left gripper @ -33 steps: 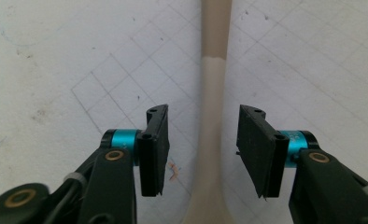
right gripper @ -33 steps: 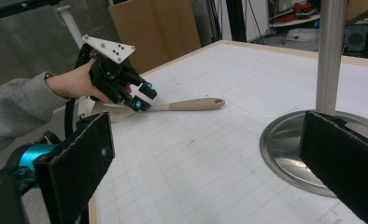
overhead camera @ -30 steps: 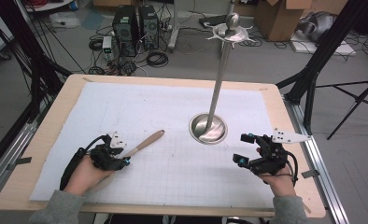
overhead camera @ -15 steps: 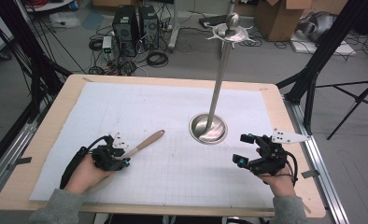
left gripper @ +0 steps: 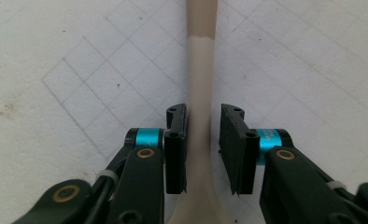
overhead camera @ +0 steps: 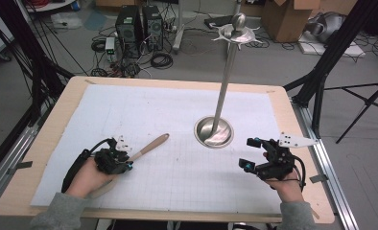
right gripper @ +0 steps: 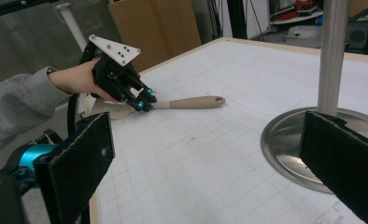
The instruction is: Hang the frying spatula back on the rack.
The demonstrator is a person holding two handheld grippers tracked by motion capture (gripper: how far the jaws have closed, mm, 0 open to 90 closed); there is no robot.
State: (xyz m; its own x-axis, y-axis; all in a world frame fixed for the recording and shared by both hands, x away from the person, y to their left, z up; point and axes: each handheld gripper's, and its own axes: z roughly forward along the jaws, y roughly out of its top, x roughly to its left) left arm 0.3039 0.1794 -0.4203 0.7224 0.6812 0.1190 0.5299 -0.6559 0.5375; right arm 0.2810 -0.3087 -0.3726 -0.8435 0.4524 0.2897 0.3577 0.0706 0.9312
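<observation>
- The left gripper (overhead camera: 122, 160) sits low on the near-left part of the table (overhead camera: 48, 143), over a wooden spatula (overhead camera: 151, 146) that lies flat on the white gridded mat (overhead camera: 144, 110).
- The spatula's handle points away toward the middle of the table; its wider blade end is under the person's left hand (overhead camera: 88, 177).
- In the left gripper view the beige neck of the spatula (left gripper: 200, 93) runs straight up between the two black jaws. The jaws have just been closing around it: one pad (left gripper: 176, 149) looks to be against the wood, the other (left gripper: 236, 149) is just beside it with a thin gap, so it isn't pinched yet.
- The right gripper (overhead camera: 255, 155) rests at the near-right, jaws spread wide with nothing between them, well apart from the spatula.
- A metal stand (overhead camera: 215, 132) with a round base and a tall pole rises between the two grippers, a little farther back.
- In the right gripper view the left gripper (right gripper: 142, 100) is down on the spatula (right gripper: 196, 101).
</observation>
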